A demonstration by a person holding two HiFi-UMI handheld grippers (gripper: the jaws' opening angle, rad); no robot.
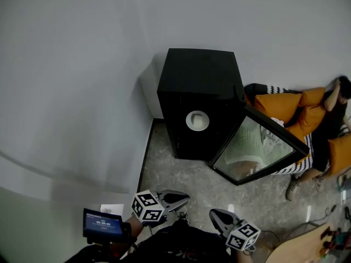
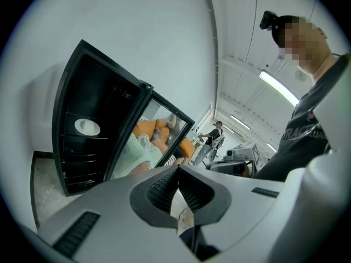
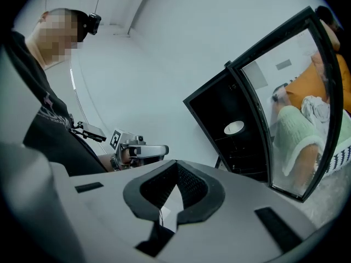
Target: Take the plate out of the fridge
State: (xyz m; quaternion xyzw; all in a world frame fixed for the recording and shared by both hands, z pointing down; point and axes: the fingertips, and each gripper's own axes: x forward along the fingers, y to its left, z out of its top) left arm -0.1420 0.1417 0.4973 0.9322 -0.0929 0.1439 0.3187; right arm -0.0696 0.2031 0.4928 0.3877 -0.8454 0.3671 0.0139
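A small black fridge (image 1: 200, 100) stands on the floor against the white wall, its glass door (image 1: 258, 147) swung open to the right. A white plate (image 1: 197, 120) lies on a shelf inside; the plate (image 2: 87, 127) shows in the left gripper view and the plate (image 3: 234, 127) in the right gripper view too. My left gripper (image 1: 184, 197) is held low near my body, well short of the fridge, jaws shut with nothing between them. My right gripper (image 1: 215, 215) hangs beside it, also shut and empty. The left gripper (image 3: 159, 150) shows in the right gripper view.
A person in orange and black (image 1: 321, 119) sits on the floor right of the fridge, behind the open door. A small screen (image 1: 103, 224) is strapped at my left. A wooden board (image 1: 299, 248) lies at the lower right. Another person (image 2: 211, 141) stands far off.
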